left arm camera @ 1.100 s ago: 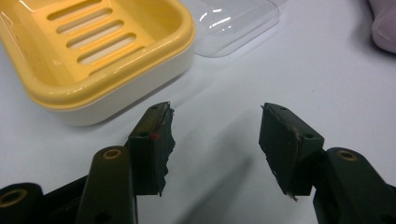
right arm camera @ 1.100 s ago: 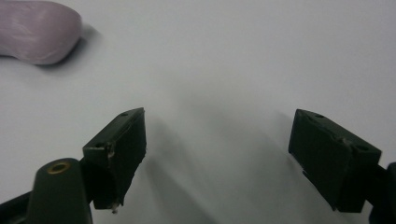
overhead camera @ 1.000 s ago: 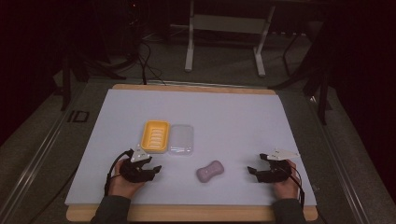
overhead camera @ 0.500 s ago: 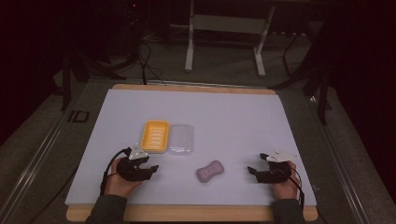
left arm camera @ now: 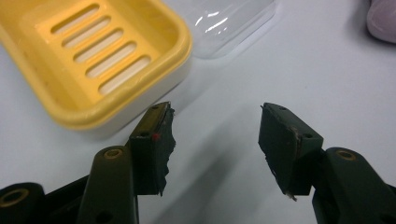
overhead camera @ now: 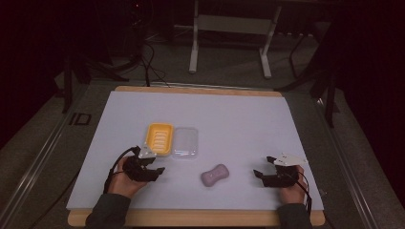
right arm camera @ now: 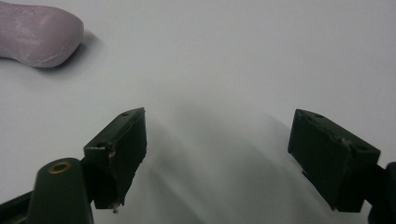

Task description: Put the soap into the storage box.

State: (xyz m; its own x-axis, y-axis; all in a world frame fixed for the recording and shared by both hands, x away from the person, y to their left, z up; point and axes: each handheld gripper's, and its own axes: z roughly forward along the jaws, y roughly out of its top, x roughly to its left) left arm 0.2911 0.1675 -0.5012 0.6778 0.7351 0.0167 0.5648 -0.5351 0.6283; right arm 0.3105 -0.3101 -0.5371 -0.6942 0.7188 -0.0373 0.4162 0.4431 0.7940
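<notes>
A yellow slotted soap dish (overhead camera: 160, 138) and a clear lid (overhead camera: 185, 142) lie side by side left of centre on the white sheet. A pink soap bar (overhead camera: 215, 175) lies nearer the front, between the two hands. My left gripper (overhead camera: 157, 166) sits just in front of the dish (left arm camera: 93, 60), its left jaw close to the rim. Its jaws have just been opening, and it stands open (left arm camera: 215, 109) over bare sheet with nothing between the pads. My right gripper (overhead camera: 261, 167) rests to the right of the soap (right arm camera: 37, 32), open (right arm camera: 219, 112) and holding nothing.
The white sheet (overhead camera: 239, 119) covers a wooden table top whose edge runs along the front (overhead camera: 191, 218). Dark floor, cables and a metal stand's legs (overhead camera: 229, 43) lie beyond the far edge. In the left gripper view, the lid (left arm camera: 229, 18) and the soap (left arm camera: 383, 18) show.
My left gripper has edged a little away from the person, toward the yellow dish. The right gripper, soap, dish and lid have stayed where they were.
</notes>
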